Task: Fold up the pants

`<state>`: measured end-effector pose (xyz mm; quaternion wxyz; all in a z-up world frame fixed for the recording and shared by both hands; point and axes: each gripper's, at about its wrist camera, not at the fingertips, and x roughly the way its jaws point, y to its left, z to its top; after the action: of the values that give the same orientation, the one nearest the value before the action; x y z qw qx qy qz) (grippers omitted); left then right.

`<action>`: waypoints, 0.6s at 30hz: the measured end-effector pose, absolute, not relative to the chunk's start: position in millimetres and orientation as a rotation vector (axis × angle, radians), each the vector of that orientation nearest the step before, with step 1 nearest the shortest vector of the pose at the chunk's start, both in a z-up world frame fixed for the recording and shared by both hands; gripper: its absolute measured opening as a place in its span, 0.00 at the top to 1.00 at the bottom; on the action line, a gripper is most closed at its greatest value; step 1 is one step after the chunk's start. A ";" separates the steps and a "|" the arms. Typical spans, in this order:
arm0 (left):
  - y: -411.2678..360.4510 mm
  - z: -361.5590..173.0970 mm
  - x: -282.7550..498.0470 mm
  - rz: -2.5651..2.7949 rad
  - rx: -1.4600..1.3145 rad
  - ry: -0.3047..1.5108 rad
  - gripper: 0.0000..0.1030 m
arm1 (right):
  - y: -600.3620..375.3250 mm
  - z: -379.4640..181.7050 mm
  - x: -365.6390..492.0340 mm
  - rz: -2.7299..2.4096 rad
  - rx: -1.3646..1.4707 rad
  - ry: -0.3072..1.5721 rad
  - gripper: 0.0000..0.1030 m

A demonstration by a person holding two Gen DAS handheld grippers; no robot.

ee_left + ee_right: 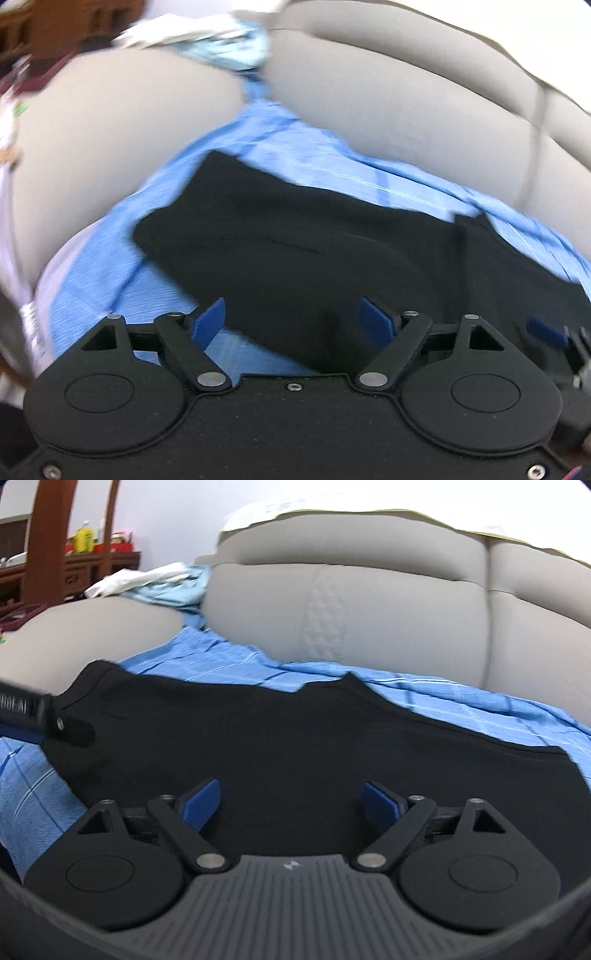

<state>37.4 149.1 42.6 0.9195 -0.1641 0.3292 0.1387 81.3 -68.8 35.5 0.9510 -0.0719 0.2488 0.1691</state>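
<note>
My left gripper (293, 319) stands with its blue pads spread wide and nothing between them, and my right gripper (291, 801) is the same, jaws far apart and empty, both hanging just above the cloth. Beneath them lie the black, soft fabric pants (280, 738), spread flat on a wrinkled light-blue sheet (461, 705) that covers the seat of a padded grey sofa (369, 609); the pants run across the seat's front part, with their far edge short of the back cushions and one end reaching toward the grey armrest at the left. In the right view the tip of my other tool shows at the left edge, over that end of the garment. I judge the pants light, limp and thin, so they will sag and drag rather than hold any shape, and the loose sheet under them may come up with a deep pinch. I would take a shallow bite at the corners of the near edge, one gripper at each, where the hem gives a firmer ridge.
</note>
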 end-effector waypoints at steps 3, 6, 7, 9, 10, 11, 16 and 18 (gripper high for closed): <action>174.6 36.6 35.8 0.352 -0.394 0.674 0.23 | -54.1 20.7 83.7 0.342 -0.182 0.516 0.02; 193.4 31.0 35.6 0.408 -0.419 0.660 0.23 | -51.1 17.0 84.5 0.325 -0.159 0.503 0.00; 198.6 28.9 35.9 0.418 -0.433 0.655 0.26 | -51.1 17.7 84.7 0.325 -0.161 0.505 0.00; 209.5 24.2 36.3 0.421 -0.491 0.639 0.32 | -51.9 17.6 84.3 0.329 -0.158 0.504 0.00; 215.1 21.2 37.1 0.413 -0.535 0.636 0.34 | -52.6 17.2 84.0 0.331 -0.156 0.502 0.00; 219.7 17.9 37.9 0.403 -0.577 0.636 0.34 | -53.0 16.9 83.7 0.330 -0.154 0.499 0.00; 227.2 5.6 44.0 0.397 -0.673 0.595 0.31 | -53.7 15.5 80.9 0.309 -0.157 0.480 0.00; 229.4 5.0 47.9 0.408 -0.682 0.585 0.29 | -52.3 15.2 78.5 0.247 -0.171 0.467 0.00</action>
<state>47.9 229.4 5.0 0.8807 -0.3275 0.2807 0.1957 78.5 -52.3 15.2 0.9617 -0.0842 0.2307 0.1221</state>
